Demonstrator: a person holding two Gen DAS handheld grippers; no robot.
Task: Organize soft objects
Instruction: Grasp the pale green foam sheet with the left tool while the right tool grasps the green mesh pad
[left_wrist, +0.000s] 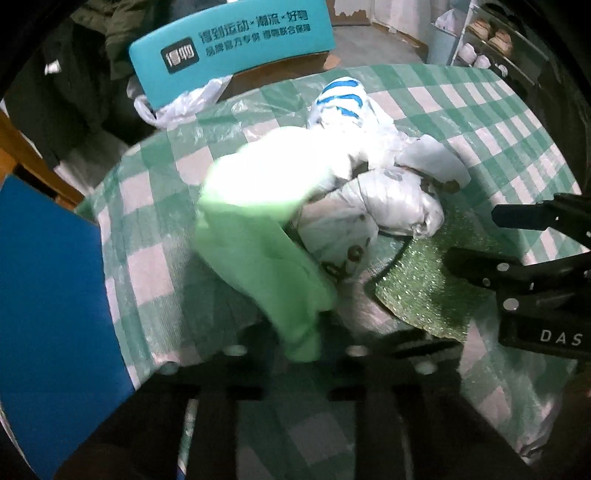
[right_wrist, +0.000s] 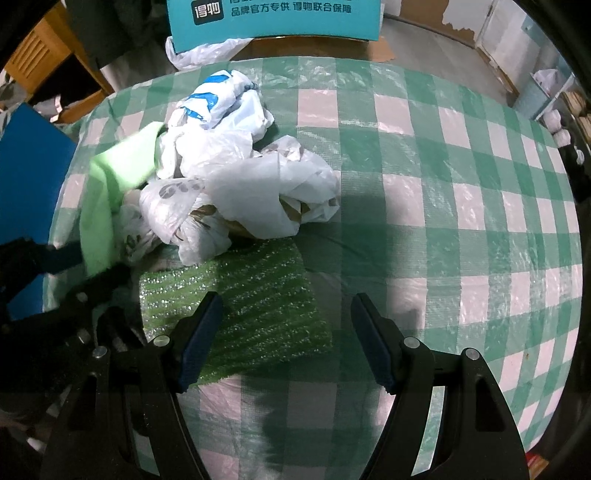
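- Pale green soft cloth: lies on the checked tabletop against the crumpled white plastic bags, one corner pinched in the closed left gripper.
- Risk: lifting may drag the bags along; a thin corner grip may slip.
- Right gripper: empty, jaws apart, pointing steeply down over the green glittery sponge sheet.

The left gripper has its jaws pinched on a light green cloth lying against crumpled white plastic bags on the checked table.
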